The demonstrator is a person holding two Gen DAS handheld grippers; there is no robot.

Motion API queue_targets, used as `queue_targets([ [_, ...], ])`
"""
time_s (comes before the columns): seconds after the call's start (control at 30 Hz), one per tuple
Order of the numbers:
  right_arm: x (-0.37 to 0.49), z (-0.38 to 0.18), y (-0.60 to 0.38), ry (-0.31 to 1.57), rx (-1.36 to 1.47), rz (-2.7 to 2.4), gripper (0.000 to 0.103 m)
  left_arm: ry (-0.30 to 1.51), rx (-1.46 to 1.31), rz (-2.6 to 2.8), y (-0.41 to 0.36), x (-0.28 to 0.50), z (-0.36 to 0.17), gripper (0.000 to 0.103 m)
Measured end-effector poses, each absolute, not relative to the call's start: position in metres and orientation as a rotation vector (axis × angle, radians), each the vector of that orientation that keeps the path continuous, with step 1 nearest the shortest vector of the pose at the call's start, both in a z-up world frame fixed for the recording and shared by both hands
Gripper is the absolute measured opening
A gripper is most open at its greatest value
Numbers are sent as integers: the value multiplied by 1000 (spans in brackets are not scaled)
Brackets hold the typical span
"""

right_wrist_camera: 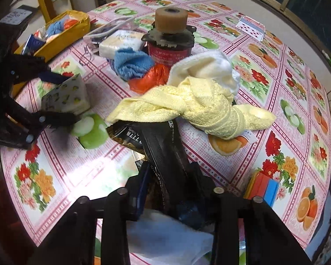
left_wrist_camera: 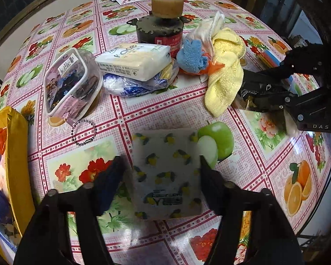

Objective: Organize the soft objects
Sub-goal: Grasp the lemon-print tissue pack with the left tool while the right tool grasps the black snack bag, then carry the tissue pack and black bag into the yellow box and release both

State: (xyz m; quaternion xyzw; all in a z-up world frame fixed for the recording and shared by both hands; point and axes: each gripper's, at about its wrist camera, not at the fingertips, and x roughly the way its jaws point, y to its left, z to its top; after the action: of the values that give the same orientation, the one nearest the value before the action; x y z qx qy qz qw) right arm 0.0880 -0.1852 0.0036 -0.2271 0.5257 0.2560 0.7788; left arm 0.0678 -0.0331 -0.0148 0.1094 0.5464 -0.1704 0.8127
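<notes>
Your left gripper (left_wrist_camera: 163, 172) has its jaws spread to either side of the lemon-print tissue pack (left_wrist_camera: 165, 174), both fingers flush against its edges, so the grasp looks made or all but made. The pack lies on the tablecloth (left_wrist_camera: 264, 137) just in front of the yellow towel (left_wrist_camera: 225, 75).

Your right gripper (right_wrist_camera: 170, 176) is pinched on a black foil packet (right_wrist_camera: 156, 137) whose far end tucks under that towel.

I judge you are mid pick-up, and the next move calls for carrying the pack left of the towel to the yellow box (right_wrist_camera: 64, 33), where a blue cloth already sits.

From the left wrist, only a corner of the box shows. White stuff beneath your right gripper is cut off, and I cannot tell what it is.
</notes>
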Motion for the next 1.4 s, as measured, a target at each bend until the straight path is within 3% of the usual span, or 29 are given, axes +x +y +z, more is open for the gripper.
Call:
queue_targets([
  [0.23, 82, 7, -181, 1160, -346, 620, 27, 1152, 189, -321, -21, 61, -14, 50],
  [0.47, 83, 6, -189, 1178, -130, 674, 26, 1148, 141, -307, -10, 57, -13, 50],
  [0.6, 73, 8, -169, 1157, -245, 681, 32, 1146, 140, -299, -9, 56, -13, 50],
  [0.73, 75, -5, -148, 1177, -337, 651, 51, 1142, 126, -294, -8, 57, -13, 50],
  [1.07, 79, 2, -161, 1148, -203, 646, 28, 1140, 85, -293, 0, 57, -10, 51],
  [1.4, 82, 37, -137, 1077, -72, 756, 25, 1046, 5, -230, 39, 50, 26, 51],
])
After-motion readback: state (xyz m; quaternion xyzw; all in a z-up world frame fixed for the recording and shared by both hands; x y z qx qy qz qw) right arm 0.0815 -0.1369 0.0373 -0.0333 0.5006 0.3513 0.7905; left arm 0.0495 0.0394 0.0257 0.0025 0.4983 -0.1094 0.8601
